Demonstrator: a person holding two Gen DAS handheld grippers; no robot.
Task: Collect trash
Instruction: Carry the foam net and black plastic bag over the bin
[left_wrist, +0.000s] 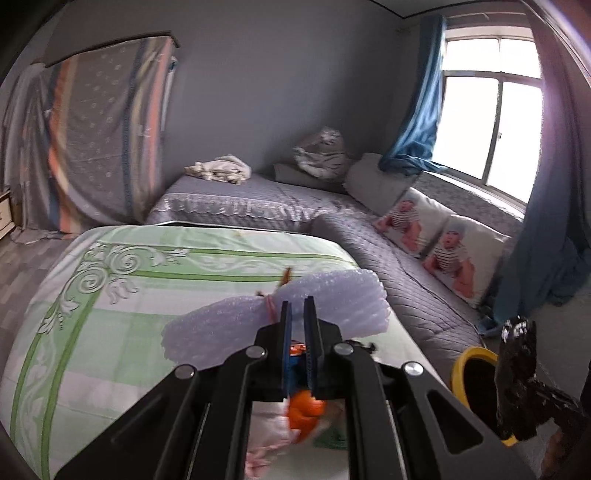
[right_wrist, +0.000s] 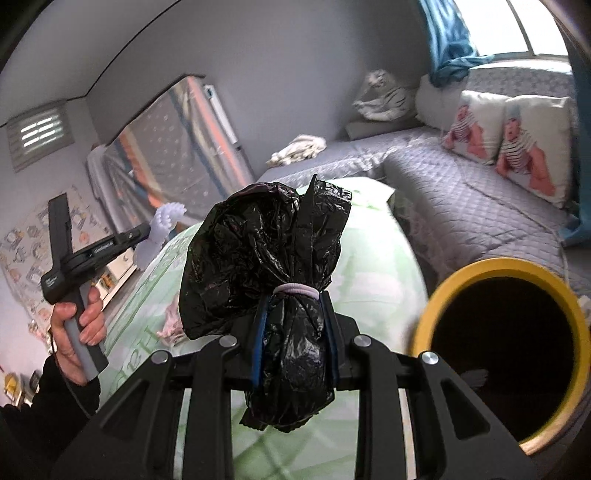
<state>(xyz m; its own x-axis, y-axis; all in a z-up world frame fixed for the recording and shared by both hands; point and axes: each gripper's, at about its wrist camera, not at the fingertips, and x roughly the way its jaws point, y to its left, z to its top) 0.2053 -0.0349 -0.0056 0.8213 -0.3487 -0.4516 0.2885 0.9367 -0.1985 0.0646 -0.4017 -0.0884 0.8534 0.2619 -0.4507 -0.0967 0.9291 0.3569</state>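
Left wrist view: a soft, feather-light lilac foam wrap is pinched by the closed left gripper at lower centre.

Right wrist view: a crinkled black plastic bag, clamped below its pale band by the right gripper, is seen left of the yellow-rimmed bin.

The yellow bin is cut by the frame edge, its inside perhaps empty.
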